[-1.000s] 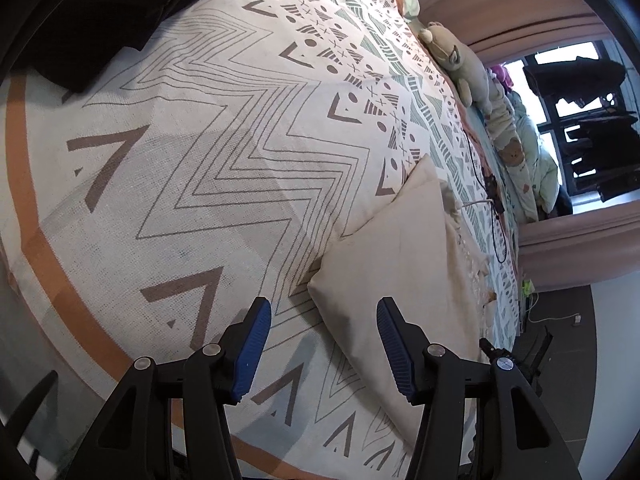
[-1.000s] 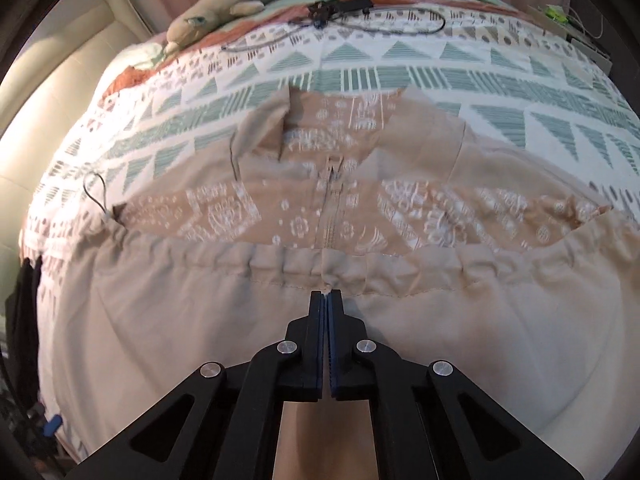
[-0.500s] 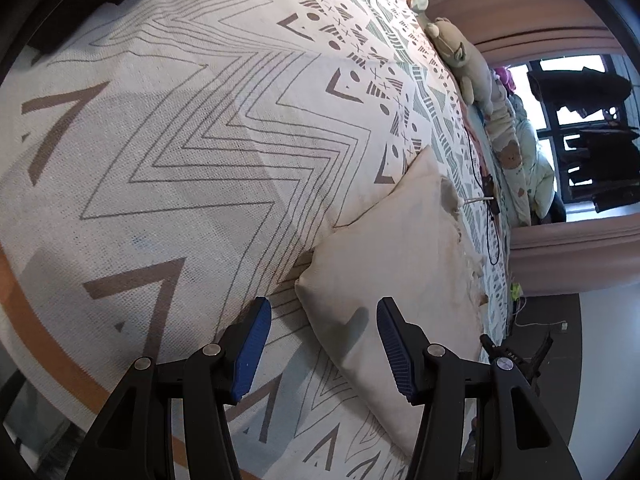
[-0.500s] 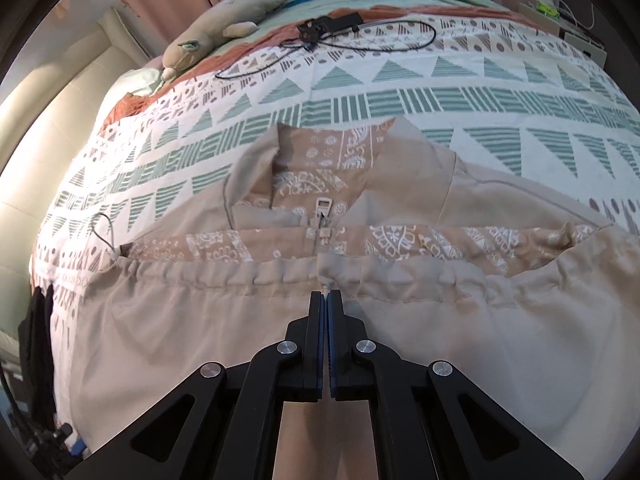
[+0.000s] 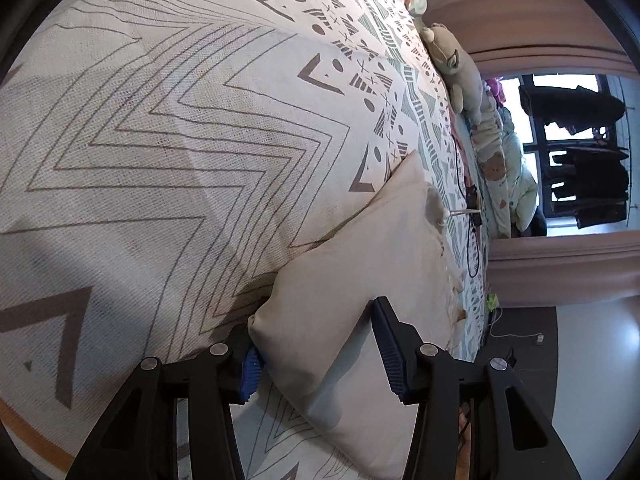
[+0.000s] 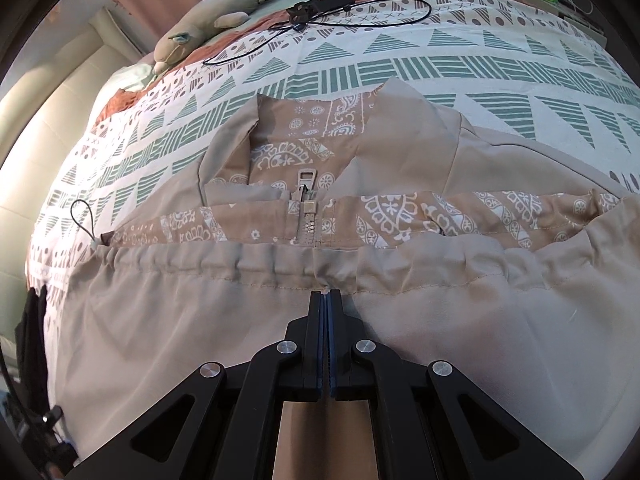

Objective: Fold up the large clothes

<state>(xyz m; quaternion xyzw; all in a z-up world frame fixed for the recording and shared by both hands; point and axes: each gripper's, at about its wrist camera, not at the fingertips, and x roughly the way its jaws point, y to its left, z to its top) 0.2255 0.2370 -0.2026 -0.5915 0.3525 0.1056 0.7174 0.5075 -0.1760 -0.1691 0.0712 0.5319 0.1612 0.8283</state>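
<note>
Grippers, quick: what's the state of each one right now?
Left gripper: open, fingers either side of a corner of the beige jacket, not clamped.
Right gripper: shut on the jacket's gathered hem.

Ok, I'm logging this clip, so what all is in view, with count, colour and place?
Beige zip-up jacket with paisley lining: one, spread on the bed, hem folded up toward the collar.
Patterned white, green and orange bedspread: one, covering the bed.
Grey plush dolphin: one, at the bed's far edge.
Black cable with a small device: one, on the bedspread beyond the jacket.
Pink curtains: beside the window.
Dark clothes: hanging outside the window.
Left claw: open, black with blue pads, straddling a jacket corner.
Right claw: shut on the jacket's gathered hem.
</note>
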